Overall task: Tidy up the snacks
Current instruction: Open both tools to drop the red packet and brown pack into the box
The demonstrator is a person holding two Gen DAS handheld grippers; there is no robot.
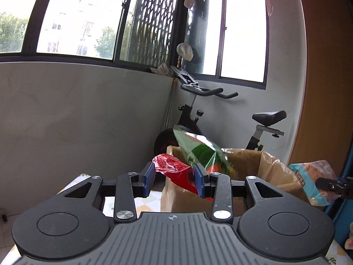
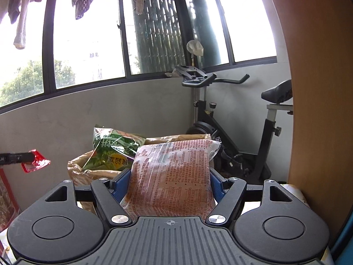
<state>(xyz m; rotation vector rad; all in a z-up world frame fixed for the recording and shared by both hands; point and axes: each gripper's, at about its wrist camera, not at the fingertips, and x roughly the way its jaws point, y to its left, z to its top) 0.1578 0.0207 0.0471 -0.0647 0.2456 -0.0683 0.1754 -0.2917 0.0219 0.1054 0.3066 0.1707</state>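
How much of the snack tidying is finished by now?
Done: a green packet sits in the brown paper bag. In hand: the left tool grips a red packet, the right tool an orange one. Both still need bagging; any other leftovers are out of view.

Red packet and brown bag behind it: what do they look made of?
Red packet: thin glossy plastic film, judging by the sharp crinkles and bright glare. Brown bag: matte kraft paper, it seems; dull tan surface with soft creases and a rumpled rim.
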